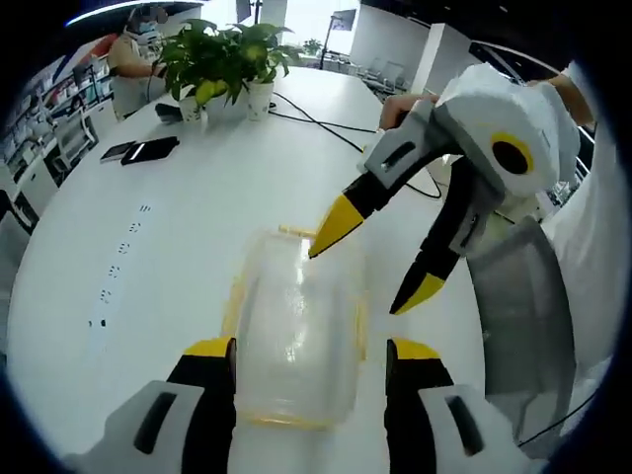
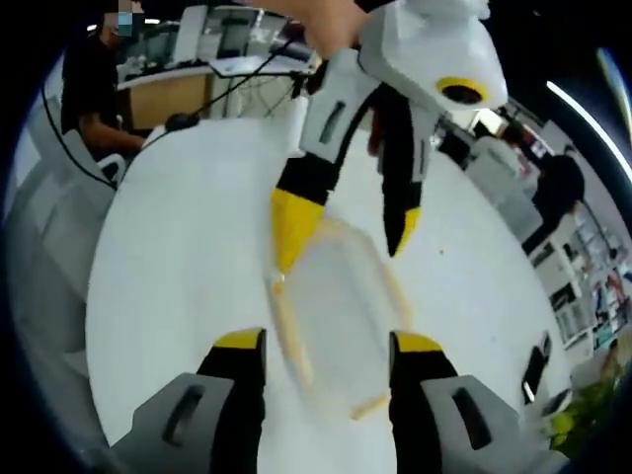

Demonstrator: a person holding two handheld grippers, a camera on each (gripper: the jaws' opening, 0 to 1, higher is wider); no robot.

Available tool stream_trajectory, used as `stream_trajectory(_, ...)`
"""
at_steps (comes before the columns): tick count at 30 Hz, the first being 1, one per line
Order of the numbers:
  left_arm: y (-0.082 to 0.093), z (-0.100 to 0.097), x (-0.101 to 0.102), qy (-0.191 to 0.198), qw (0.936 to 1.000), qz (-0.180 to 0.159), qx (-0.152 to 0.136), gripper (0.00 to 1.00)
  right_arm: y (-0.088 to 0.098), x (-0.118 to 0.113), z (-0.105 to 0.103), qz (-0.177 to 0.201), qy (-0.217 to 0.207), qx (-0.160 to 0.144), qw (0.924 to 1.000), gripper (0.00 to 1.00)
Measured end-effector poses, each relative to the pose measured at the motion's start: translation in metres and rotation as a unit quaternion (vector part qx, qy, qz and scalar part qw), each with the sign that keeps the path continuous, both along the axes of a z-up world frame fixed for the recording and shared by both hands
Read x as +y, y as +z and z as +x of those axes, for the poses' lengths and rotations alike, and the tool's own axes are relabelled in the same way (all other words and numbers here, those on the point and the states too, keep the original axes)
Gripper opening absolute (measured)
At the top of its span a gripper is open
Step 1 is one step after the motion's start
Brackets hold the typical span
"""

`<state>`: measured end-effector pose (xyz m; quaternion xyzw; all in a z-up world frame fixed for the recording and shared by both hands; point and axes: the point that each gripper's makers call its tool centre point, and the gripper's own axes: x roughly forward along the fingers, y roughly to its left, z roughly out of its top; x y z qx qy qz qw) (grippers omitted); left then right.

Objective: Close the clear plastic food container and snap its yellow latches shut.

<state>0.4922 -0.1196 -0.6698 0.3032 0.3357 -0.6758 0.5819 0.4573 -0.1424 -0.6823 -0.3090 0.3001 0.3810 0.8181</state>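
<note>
Clear rectangular plastic food container with yellow latches [image 1: 296,331] [image 2: 336,316] lies on the round white table [image 1: 148,267] [image 2: 178,247], between the two facing grippers. Left gripper [image 1: 309,348] [image 2: 346,242]: jaws wide apart, straddling the container's near end, gripping nothing. Right gripper [image 2: 326,344] [image 1: 365,267]: jaws likewise spread and empty, one yellow tip at the container's far edge; potted green plant [image 1: 232,59] well beyond.

My white table [image 1: 197,197] carries the clear container [image 1: 296,326] near the middle; toward its far edge sit potted plants [image 1: 232,59], two dark phones [image 1: 148,150] and a trailing black cable [image 1: 316,120].
</note>
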Motion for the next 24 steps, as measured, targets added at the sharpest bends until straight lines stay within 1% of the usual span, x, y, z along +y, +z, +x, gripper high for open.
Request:
stream_trajectory(5,0.004,-0.003,0.01,0.05,0.9979,-0.037,-0.016,0.58,0.006,-0.014,-0.001,0.009,-0.03,-0.005,0.9995,0.47)
stream_trajectory(6,0.003,-0.002,0.013,0.066,0.9963,-0.049,-0.024,0.59,0.007,-0.018,0.0,0.011,-0.038,-0.009,0.9992,0.47)
stream_trajectory(8,0.003,-0.003,0.017,0.081,0.9942,-0.063,-0.034,0.59,0.008,-0.024,0.001,0.013,-0.051,-0.015,0.9985,0.47)
stream_trajectory(9,0.003,-0.002,0.02,0.096,0.992,-0.071,-0.041,0.59,0.008,-0.026,0.001,0.016,-0.055,-0.016,0.9982,0.47)
stream_trajectory(10,0.003,-0.001,0.023,0.118,0.988,-0.088,-0.047,0.58,0.008,-0.028,0.001,0.018,-0.061,-0.018,0.9978,0.47)
stream_trajectory(11,0.003,-0.001,0.025,0.131,0.9856,-0.095,-0.047,0.58,0.008,-0.03,0.001,0.021,-0.067,-0.016,0.9974,0.47)
stream_trajectory(12,0.003,-0.001,0.028,0.15,0.9812,-0.109,-0.054,0.58,0.007,-0.032,0.0,0.022,-0.073,-0.018,0.9969,0.47)
stream_trajectory(14,0.001,0.0,0.034,0.178,0.9744,-0.122,-0.063,0.58,0.006,-0.036,0.0,0.022,-0.079,-0.022,0.9964,0.47)
stream_trajectory(16,-0.001,0.0,0.041,0.205,0.9662,-0.137,-0.077,0.57,0.003,-0.04,-0.001,0.024,-0.091,-0.025,0.9952,0.47)
stream_trajectory(17,-0.003,0.001,0.045,0.224,0.9605,-0.142,-0.085,0.57,0.002,-0.042,-0.001,0.026,-0.101,-0.029,0.9941,0.47)
stream_trajectory(18,-0.005,-0.001,0.048,0.23,0.9582,-0.145,-0.089,0.57,0.001,-0.044,-0.001,0.027,-0.104,-0.03,0.9937,0.47)
stream_trajectory(19,-0.005,-0.001,0.049,0.241,0.9542,-0.151,-0.093,0.57,0.0,-0.045,-0.001,0.028,-0.109,-0.031,0.9932,0.47)
stream_trajectory(22,-0.01,-0.001,0.055,0.29,0.9363,-0.172,-0.098,0.56,-0.006,-0.048,-0.001,0.042,-0.133,-0.027,0.9898,0.47)
stream_trajectory(23,-0.012,-0.001,0.057,0.307,0.9293,-0.18,-0.1,0.56,-0.009,-0.048,-0.002,0.043,-0.137,-0.025,0.9893,0.46)
stream_trajectory(24,-0.015,-0.002,0.058,0.311,0.9278,-0.179,-0.103,0.55,-0.014,-0.049,-0.004,0.044,-0.143,-0.017,0.9886,0.45)
